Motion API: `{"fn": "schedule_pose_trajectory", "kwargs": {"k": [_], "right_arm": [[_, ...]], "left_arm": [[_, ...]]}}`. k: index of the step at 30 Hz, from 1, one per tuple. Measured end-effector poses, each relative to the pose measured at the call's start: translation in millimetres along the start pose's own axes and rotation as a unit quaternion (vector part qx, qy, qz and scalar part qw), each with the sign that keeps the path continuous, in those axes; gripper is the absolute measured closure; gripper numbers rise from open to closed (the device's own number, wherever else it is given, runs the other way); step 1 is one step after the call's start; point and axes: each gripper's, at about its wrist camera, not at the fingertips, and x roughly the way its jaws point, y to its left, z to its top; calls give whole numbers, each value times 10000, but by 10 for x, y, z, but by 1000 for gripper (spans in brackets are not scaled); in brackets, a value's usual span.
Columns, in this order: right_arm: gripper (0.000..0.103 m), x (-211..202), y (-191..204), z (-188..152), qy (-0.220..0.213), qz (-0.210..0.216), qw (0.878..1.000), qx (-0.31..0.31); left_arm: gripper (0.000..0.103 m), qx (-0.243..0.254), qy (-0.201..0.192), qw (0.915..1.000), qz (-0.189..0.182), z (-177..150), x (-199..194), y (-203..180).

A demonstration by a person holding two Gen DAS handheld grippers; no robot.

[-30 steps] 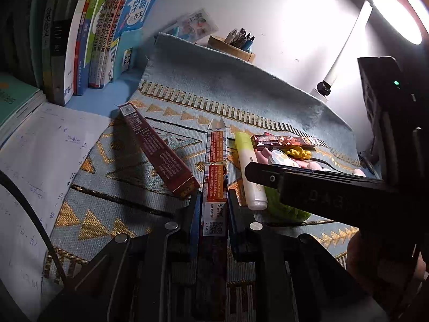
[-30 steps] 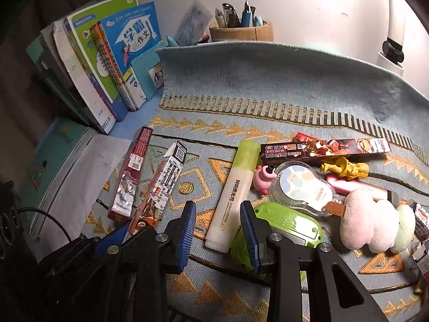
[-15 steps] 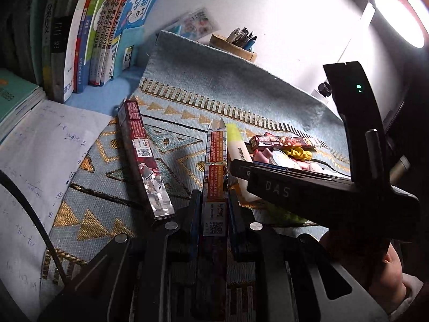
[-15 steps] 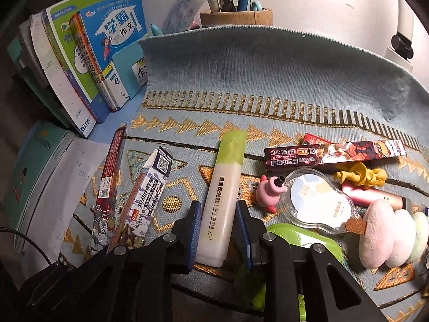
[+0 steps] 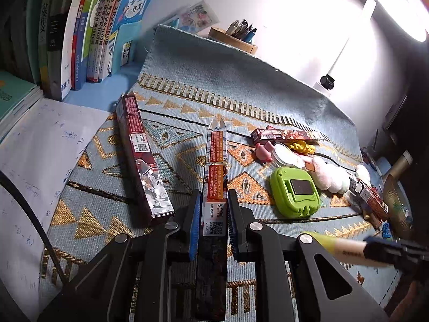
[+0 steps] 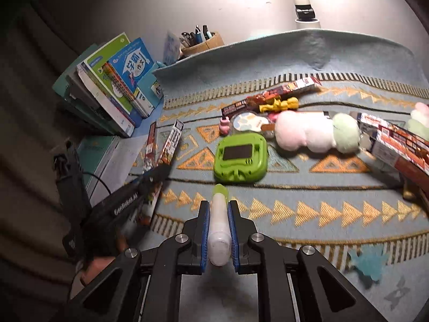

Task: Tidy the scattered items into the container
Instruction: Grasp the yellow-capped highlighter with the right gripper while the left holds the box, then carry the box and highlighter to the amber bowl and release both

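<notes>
My left gripper is shut on a long red-and-white pen box, which points away over the patterned blue mat. My right gripper is shut on a yellow-green highlighter, lifted off the mat; the highlighter also shows at the lower right of the left wrist view. A wooden pen holder with several pens stands at the mat's far edge; it also shows in the right wrist view.
On the mat lie a dark red pen box, a green gadget, a pink-and-green plush, more pen boxes, a yellow figure. Books stand left, papers lie beside them, a lamp stands at the right.
My right gripper closed on the highlighter, lifted it off the mat and pulled back to the right. My left gripper still holds the pen box; the dark red box has shifted a little.
</notes>
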Motion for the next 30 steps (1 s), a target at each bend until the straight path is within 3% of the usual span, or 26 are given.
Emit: {"fn": "schedule_pose_trajectory", "kwargs": {"k": [6,8,11,14,22,24,26,28,30], "right_arm": [[86,-35,-191,-491,436,72,9990,-19],[72,-25,-248,-578,596,27,9982,-70],[59,-141,-289,-640,420,92,9991,-39],[51,-193,-193,-604,187,-288,9987,-387],[51,179,-14,-558,60,-1305,9832,-1279],[57,203,28,-601,-81,-1481,9784,-1437],[72,204,66,-644,-193,-1466,9771,-1531],[80,203,112,-675,-201,-1442,9762,-1609],[80,189,132,-707,-192,-1451,9760,-1615]], "left_arm": [[88,-77,12,9999,67,-2,2,32],[88,-60,32,10000,42,-2,8,24],[88,-33,60,10000,38,0,18,14],[88,-44,78,10000,39,1,23,15],[88,-75,107,9999,24,2,36,22],[88,-77,120,9999,23,2,44,23],[88,-79,132,9999,30,1,50,24],[88,-89,143,9999,39,-1,53,32],[88,-107,157,9998,60,-4,61,38]]}}
